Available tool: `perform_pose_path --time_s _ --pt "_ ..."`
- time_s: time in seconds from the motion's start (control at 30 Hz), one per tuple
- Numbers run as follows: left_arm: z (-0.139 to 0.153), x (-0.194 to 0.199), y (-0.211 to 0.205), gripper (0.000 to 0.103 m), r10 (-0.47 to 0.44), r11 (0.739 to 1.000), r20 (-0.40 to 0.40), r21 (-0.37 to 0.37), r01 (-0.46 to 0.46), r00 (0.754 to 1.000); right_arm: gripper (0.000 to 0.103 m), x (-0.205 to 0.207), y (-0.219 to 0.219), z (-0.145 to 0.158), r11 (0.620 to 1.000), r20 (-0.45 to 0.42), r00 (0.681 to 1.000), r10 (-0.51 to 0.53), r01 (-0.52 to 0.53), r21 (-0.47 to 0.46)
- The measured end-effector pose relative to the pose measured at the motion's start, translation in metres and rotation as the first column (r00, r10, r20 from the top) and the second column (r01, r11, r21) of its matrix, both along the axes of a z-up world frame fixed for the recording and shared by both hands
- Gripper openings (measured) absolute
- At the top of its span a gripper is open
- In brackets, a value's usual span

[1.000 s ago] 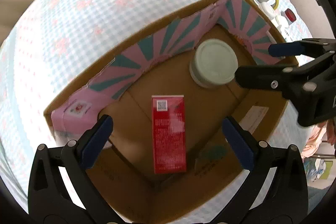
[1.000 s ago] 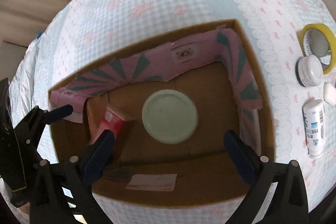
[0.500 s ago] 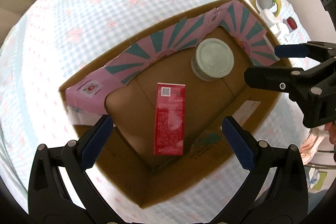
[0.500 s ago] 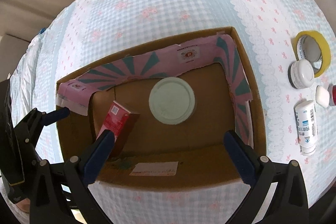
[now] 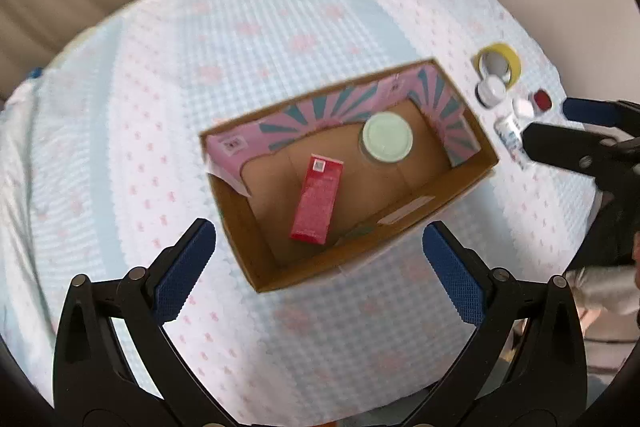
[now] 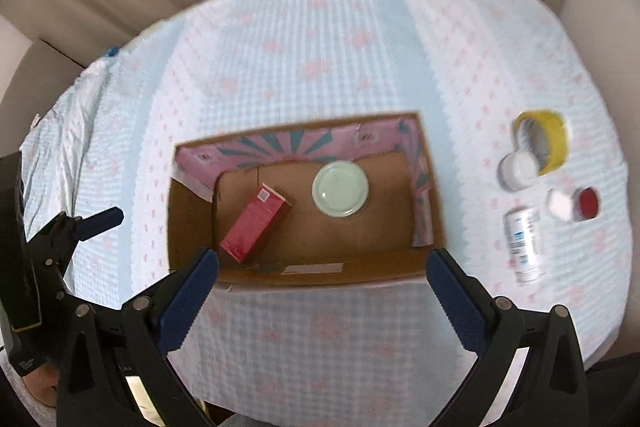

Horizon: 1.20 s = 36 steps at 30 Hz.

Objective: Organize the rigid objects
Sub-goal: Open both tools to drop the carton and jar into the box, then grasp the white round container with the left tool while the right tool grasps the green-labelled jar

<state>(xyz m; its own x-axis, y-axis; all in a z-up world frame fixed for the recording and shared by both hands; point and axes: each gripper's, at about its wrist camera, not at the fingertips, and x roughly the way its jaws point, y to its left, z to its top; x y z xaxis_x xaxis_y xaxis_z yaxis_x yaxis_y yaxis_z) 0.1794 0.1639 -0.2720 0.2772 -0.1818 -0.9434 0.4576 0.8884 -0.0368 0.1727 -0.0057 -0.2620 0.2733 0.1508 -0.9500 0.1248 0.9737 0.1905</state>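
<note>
While both fingers gape empty, the red carton (image 5: 317, 203) lies boxed ahead.

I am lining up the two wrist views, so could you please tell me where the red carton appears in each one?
Left wrist view: the red carton lies flat in the middle of the cardboard box, just below picture centre.
Right wrist view: the carton lies in the box's left part, left of picture centre.
Shared landmark: the round pale green lid, to the carton's upper right in both.
</note>
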Motion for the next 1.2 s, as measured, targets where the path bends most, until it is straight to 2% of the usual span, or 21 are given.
perform_pose_path --time_s 0.2,0.37,0.43,0.6,0.73,0.87,1.03,1.1,1.2 --pt "0.05 -0.027 -0.014 0.103 0.086 0.996 0.101 -0.036 -0.083 0.991 0.103 -0.033 -0.029 0.062 0.995 0.081 0.997 -0.016 0.024 -0.096" --pt "0.08 -0.052 -0.039 0.103 0.113 0.989 0.143 -0.11 -0.097 0.983 0.103 -0.06 -0.071 0.097 0.992 0.134 0.99 -0.046 0.061 -0.106" --pt "0.088 -0.061 -0.055 0.103 0.121 0.988 0.159 -0.116 -0.103 0.98 0.103 -0.072 -0.093 0.104 0.99 0.143 0.988 -0.062 0.079 -0.117" --pt "0.097 -0.082 -0.102 0.103 0.157 0.983 0.19 -0.12 -0.136 0.969 0.103 -0.092 -0.151 0.103 0.989 0.151 0.987 -0.049 0.069 -0.128" --pt "0.095 -0.089 -0.149 0.103 0.201 0.976 0.177 -0.123 -0.181 0.964 0.103 -0.098 -0.201 0.095 0.993 0.155 0.988 -0.003 0.022 -0.119" --pt "0.086 -0.09 -0.19 0.103 0.226 0.973 0.173 -0.095 -0.212 0.959 0.103 -0.094 -0.246 0.086 0.996 0.174 0.984 0.044 -0.03 -0.08" --pt "0.076 -0.089 -0.234 0.103 0.241 0.969 0.176 -0.092 -0.228 0.954 0.103 -0.08 -0.295 0.076 0.988 0.181 0.974 0.138 -0.122 -0.096" --pt "0.066 -0.087 -0.251 0.103 0.234 0.971 0.165 -0.083 -0.223 0.958 0.103 -0.073 -0.311 0.065 0.982 0.182 0.968 0.174 -0.158 -0.103" --pt "0.05 -0.079 -0.269 0.103 0.217 0.973 0.124 -0.11 -0.204 0.968 0.103 -0.062 -0.329 0.046 0.975 0.159 0.964 0.211 -0.196 -0.107"
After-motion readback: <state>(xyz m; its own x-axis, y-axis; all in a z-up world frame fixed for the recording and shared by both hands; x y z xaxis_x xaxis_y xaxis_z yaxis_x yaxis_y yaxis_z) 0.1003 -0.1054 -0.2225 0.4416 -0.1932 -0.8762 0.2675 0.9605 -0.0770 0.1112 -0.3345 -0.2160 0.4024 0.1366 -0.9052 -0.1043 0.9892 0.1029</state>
